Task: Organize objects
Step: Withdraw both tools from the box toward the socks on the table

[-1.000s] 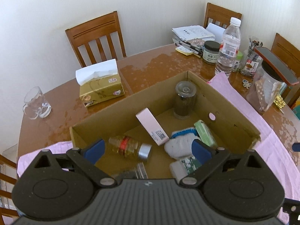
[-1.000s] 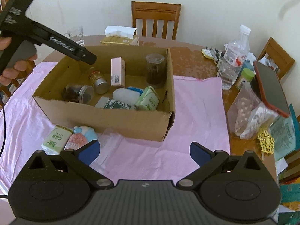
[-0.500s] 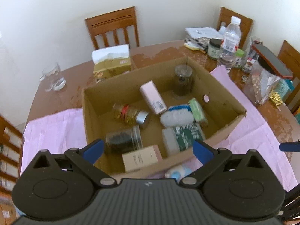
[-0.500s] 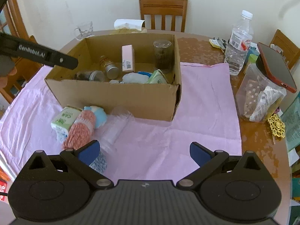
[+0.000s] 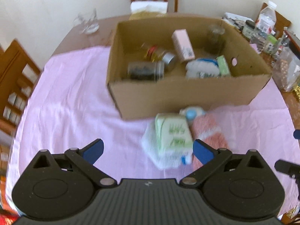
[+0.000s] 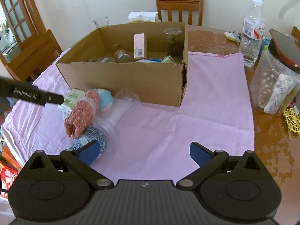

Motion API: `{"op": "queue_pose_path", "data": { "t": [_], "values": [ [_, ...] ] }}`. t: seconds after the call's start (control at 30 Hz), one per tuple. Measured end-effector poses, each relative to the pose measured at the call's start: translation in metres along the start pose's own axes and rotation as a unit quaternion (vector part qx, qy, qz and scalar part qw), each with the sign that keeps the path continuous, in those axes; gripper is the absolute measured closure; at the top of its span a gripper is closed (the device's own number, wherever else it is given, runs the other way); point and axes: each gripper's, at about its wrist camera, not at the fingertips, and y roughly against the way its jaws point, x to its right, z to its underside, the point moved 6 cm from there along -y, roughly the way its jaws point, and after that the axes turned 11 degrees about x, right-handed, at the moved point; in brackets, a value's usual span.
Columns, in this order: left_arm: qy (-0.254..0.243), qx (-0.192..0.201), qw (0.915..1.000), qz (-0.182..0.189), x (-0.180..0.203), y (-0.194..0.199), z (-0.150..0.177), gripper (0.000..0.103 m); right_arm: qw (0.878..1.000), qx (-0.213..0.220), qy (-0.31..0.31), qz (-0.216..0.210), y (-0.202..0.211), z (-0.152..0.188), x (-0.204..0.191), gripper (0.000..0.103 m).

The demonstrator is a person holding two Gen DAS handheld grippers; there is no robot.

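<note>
Blocking left gripper (image 5: 147, 149): green tissue pack (image 5: 173, 131), pink sock roll (image 5: 210, 131) ahead
Behind: cardboard box (image 5: 183, 97)
Jaws: both spread, empty; right gripper (image 6: 143, 151)

Brown cardboard box (image 6: 120, 78); pink cloth (image 6: 206, 101); salmon knit roll (image 6: 82, 112); blue-white speckled knit roll (image 6: 90, 137); green-lettered white packet (image 5: 172, 133).

Both cameras ride behind their own fingers, looking down and forward over the desk. The left view sits near the green packet (image 5: 173, 131), facing the cardboard box (image 5: 183, 97) from its left front corner (blurred). The right view looks from further right – both share the box, the pink cloth (image 6: 206, 93) and the far chair (image 6: 179, 7).
</note>
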Motion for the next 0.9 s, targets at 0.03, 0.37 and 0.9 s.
{"op": "queue_pose_path", "data": {
  "t": [0.03,0.37,0.9],
  "values": [
    [0.006,-0.005,1.0000,-0.001,-0.001,0.000,0.006,0.002,1.000,-0.001,0.000,-0.003,0.000,0.002,0.000,0.000],
    [0.014,-0.029,0.9993,0.017,0.005,-0.006,0.042,0.002,0.999,-0.022,0.007,-0.042,-0.015,0.022,-0.013,0.000],
    [-0.057,-0.037,0.9914,0.112,-0.012,-0.050,0.051,0.002,0.998,-0.062,0.010,-0.022,-0.039,0.053,-0.072,0.000]
  ]
}}
